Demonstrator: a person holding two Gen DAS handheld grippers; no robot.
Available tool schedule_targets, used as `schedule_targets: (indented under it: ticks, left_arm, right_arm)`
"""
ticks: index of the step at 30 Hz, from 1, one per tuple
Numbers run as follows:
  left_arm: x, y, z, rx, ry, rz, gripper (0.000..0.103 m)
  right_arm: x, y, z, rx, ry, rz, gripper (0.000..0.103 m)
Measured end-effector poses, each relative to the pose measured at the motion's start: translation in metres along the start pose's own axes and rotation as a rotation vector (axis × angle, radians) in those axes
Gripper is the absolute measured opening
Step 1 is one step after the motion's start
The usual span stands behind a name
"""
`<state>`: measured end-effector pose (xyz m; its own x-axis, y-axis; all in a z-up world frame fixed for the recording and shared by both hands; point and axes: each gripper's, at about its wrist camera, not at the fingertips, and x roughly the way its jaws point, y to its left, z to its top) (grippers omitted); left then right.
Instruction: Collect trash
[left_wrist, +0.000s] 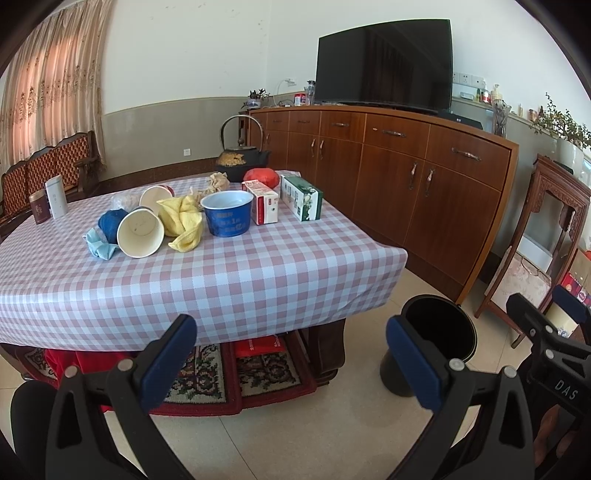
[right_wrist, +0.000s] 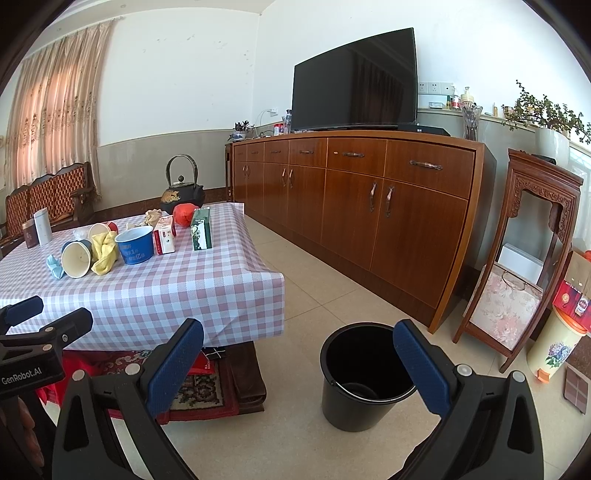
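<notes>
On the checked tablecloth (left_wrist: 236, 280) lie paper cups on their sides (left_wrist: 141, 233), a blue bowl (left_wrist: 227, 213), a yellow cloth (left_wrist: 183, 221), a crumpled blue mask (left_wrist: 100, 246), a red-and-white carton (left_wrist: 264, 202) and a green carton (left_wrist: 301, 197). A black bin (right_wrist: 364, 376) stands open on the floor right of the table. My left gripper (left_wrist: 291, 362) is open, held low before the table's front edge. My right gripper (right_wrist: 299, 365) is open too, beside the bin, nothing between its fingers.
A long wooden sideboard (right_wrist: 369, 206) with a television (right_wrist: 354, 79) lines the right wall. A carved wooden stand (right_wrist: 524, 254) and boxes sit at far right. A black kettle (left_wrist: 242, 158) and red pouch (left_wrist: 262, 178) rest at the table's far end. Rugs lie under the table (left_wrist: 207, 373).
</notes>
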<state>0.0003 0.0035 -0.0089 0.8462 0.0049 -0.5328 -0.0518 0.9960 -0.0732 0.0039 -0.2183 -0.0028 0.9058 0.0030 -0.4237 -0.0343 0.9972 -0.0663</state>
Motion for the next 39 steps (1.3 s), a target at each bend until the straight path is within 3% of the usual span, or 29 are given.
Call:
schedule_targets:
  ticks: [31,39]
  left_arm:
    - [0.005,0.004,0.000,-0.007,0.015,-0.001,0.103]
    - [0.006,0.025,0.005,-0.059,0.014,0.053,0.103]
  right_arm:
    - [0.003,0.003,0.000,-0.005,0.005,0.026,0.103]
    - [0.002,0.000,0.001,0.005,-0.008,0.079,0.103]
